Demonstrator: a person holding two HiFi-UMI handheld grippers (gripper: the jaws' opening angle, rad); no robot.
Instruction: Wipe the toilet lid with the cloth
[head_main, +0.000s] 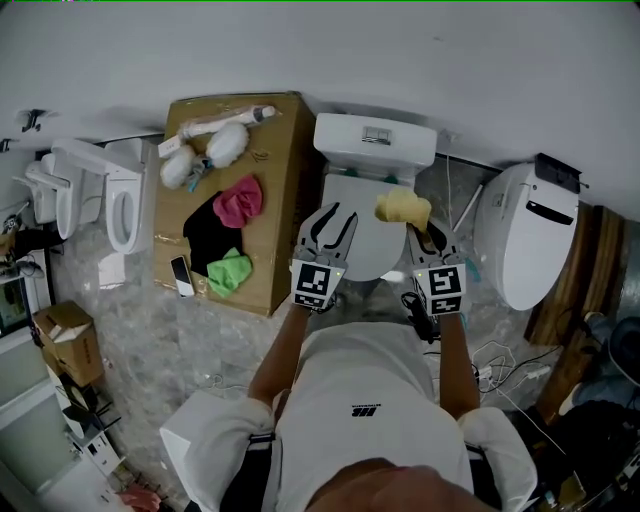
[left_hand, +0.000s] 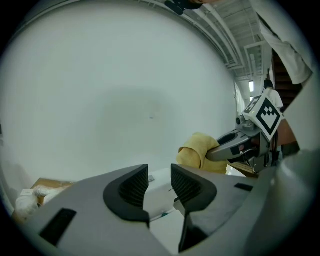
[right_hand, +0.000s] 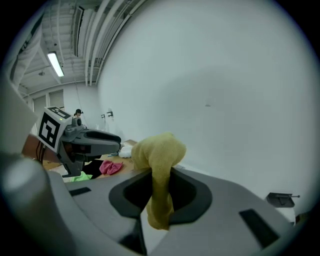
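Cloth (head_main: 402, 207) pinched in right gripper (head_main: 426, 236), left gripper (head_main: 331, 228) slightly open, empty, at its 9 o'clock; best press it flat on toilet lid (head_main: 372, 242), stroke 12 to 6 o'clock.

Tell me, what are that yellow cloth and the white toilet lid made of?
The yellow cloth is probably a soft terry or microfibre fabric: it has a matte, fuzzy surface, and it bunches and droops limply where the right gripper pinches it. The toilet lid looks like hard plastic, smooth and white with a slight sheen, though ceramic cannot be ruled out.
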